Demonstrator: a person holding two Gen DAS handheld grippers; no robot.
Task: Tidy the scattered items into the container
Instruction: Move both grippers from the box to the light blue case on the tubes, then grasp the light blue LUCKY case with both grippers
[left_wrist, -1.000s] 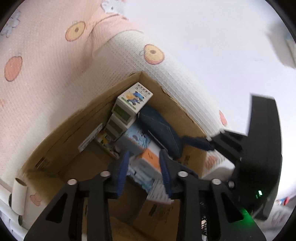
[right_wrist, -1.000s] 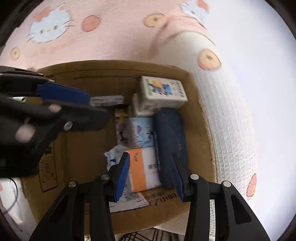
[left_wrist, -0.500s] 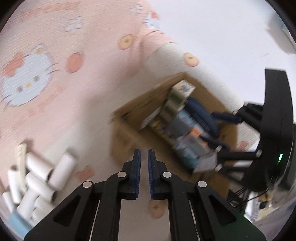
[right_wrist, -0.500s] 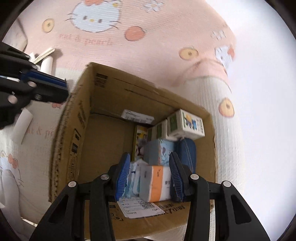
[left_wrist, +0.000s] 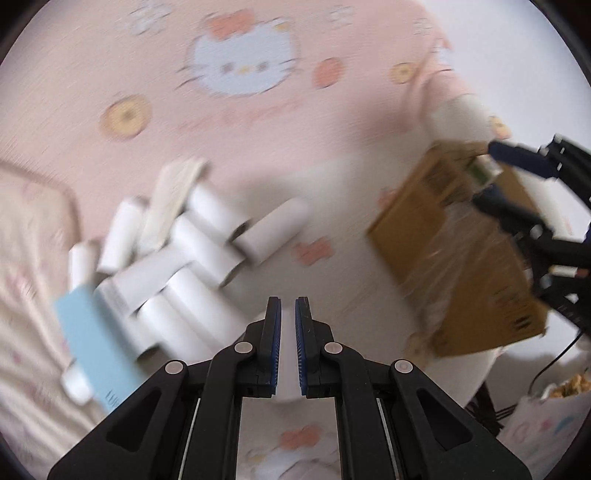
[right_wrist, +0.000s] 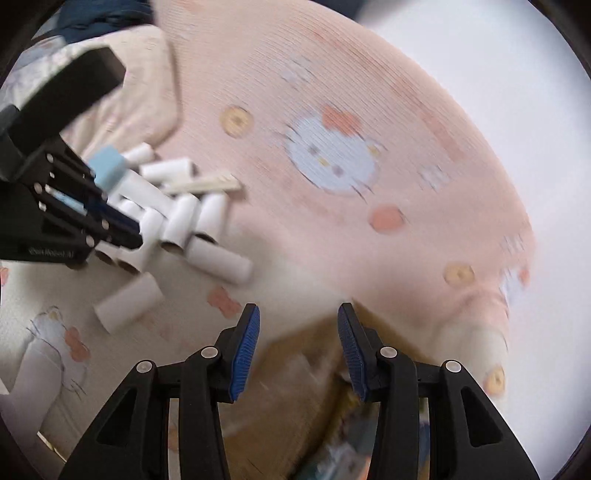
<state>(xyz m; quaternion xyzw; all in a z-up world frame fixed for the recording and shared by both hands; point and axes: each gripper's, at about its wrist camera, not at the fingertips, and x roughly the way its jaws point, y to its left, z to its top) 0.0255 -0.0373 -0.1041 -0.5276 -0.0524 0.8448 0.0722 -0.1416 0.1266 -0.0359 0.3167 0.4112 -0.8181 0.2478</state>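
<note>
A pile of several white paper rolls (left_wrist: 199, 240) lies on the pink Hello Kitty bedspread (left_wrist: 240, 66), with a light blue box (left_wrist: 92, 339) at its near left. My left gripper (left_wrist: 288, 325) is nearly shut and empty, hovering just right of the pile. The brown cardboard box (left_wrist: 458, 266) stands to the right, and my right gripper (left_wrist: 517, 173) reaches over it. In the right wrist view my right gripper (right_wrist: 297, 347) is open and empty above the box's edge (right_wrist: 295, 387). The rolls (right_wrist: 192, 221) lie upper left there, with my left gripper (right_wrist: 125, 229) over them.
A pillow (right_wrist: 140, 81) lies beyond the rolls. One roll (right_wrist: 127, 302) lies apart, nearer the box. A flat cream strip (right_wrist: 207, 182) lies across the pile. A paper bag (left_wrist: 546, 424) sits off the bed's edge at lower right.
My left gripper has swung away from the box toward the pile of rolls and stayed nearly shut. My right gripper has lifted and tilted up from the box interior, still open.
</note>
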